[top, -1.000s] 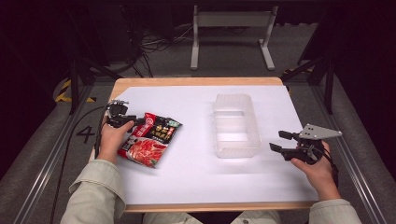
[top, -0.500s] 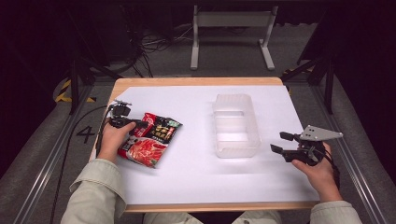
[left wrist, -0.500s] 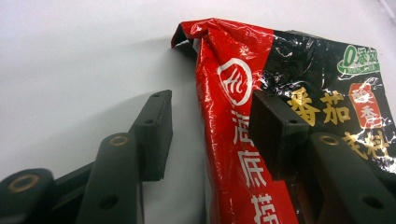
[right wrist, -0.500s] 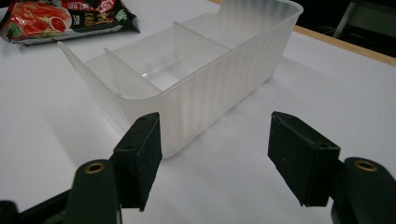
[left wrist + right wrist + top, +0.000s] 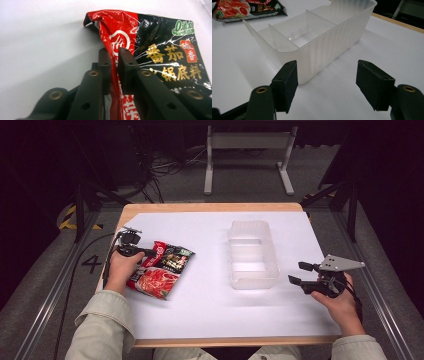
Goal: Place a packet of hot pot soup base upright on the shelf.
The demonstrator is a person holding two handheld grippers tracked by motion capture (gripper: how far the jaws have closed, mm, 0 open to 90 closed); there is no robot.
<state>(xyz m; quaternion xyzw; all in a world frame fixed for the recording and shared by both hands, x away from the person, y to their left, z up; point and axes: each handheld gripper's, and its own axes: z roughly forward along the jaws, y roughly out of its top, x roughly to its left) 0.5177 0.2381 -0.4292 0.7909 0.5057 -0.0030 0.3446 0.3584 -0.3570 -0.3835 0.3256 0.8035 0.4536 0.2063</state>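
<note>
While my left gripper (image 5: 113,53) pinches the sauce packet (image 5: 160,57), my right gripper (image 5: 327,83) sits spread wide, empty.

Packet's red edge is squeezed between the nearly shut left jaws, lying on the white table (image 5: 200,310); clear divided bin (image 5: 317,37) is just past the right jaws.

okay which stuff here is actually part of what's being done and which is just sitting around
In use: red and black sauce packet, pinched in the left gripper; clear divided bin; right gripper, open near the bin.

Lying about: metal stand and cables on the floor beyond the table.
</note>
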